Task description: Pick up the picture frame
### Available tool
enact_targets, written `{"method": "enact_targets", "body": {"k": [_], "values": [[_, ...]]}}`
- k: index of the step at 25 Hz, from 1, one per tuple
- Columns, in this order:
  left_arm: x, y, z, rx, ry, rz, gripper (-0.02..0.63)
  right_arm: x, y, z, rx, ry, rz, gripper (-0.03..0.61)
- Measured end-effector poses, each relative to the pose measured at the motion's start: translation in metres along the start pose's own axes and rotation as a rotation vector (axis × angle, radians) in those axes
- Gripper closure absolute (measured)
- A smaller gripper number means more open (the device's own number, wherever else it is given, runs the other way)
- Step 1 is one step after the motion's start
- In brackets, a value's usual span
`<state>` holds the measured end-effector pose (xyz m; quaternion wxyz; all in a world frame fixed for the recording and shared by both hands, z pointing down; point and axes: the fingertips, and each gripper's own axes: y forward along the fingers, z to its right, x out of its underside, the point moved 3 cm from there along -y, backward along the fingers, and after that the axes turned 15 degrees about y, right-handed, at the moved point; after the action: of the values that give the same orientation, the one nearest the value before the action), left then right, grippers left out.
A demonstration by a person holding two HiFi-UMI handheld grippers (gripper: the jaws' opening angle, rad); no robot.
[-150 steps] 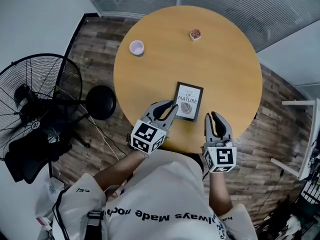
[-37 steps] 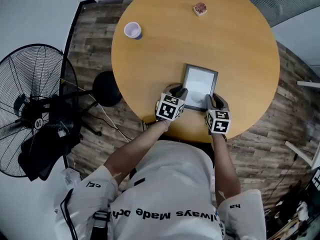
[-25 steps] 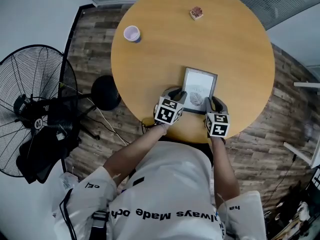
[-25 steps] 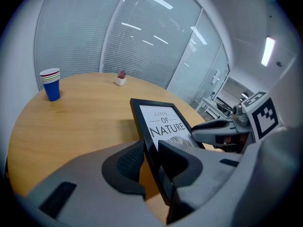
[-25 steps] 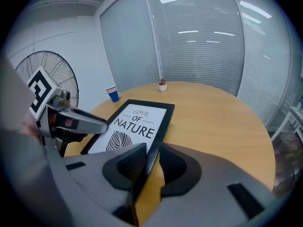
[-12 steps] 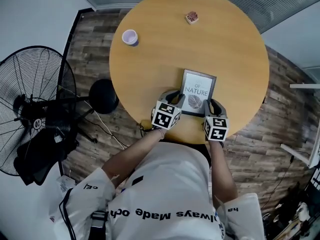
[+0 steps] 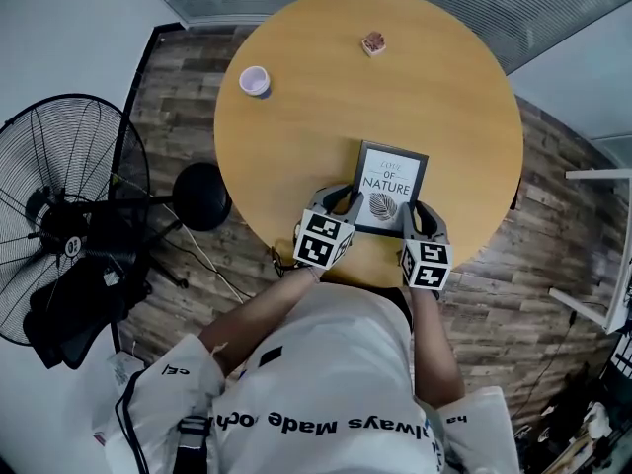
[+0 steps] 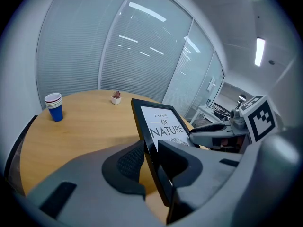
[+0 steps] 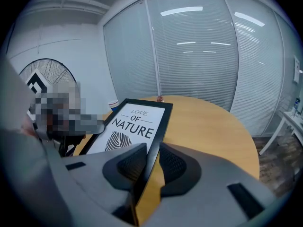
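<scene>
Left gripper (image 7: 343, 203) and right gripper (image 7: 419, 215) jaws are clamped on the black rectangular picture frame's (image 7: 389, 188) side rims near the round wooden tabletop's (image 7: 326, 97) near edge: grasp made, full lift seemingly remaining.

Open wood across the middle and right of the table (image 7: 449, 107), passable from the right and far sides. Far left, a cup (image 7: 255, 81); at the far edge, a small pot (image 7: 372, 43); wide gap between. Near edge blocked by the picture frame (image 7: 389, 188), clamped at its near corners by the left gripper (image 7: 341, 198) and right gripper (image 7: 419, 212). Left, off the table, a fan (image 7: 69, 215).
</scene>
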<state>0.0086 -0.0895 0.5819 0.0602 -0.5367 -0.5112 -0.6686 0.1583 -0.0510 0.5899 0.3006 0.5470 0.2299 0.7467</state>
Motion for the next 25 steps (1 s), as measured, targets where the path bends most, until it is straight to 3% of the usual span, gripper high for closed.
{"method": "enact_targets", "body": {"k": [25], "values": [[-0.055,-0.060,-0.007,-0.033,0.025,0.119,0.512,-0.052,-0.050,-0.042,-0.025,-0.031,0.105,0.479]]}}
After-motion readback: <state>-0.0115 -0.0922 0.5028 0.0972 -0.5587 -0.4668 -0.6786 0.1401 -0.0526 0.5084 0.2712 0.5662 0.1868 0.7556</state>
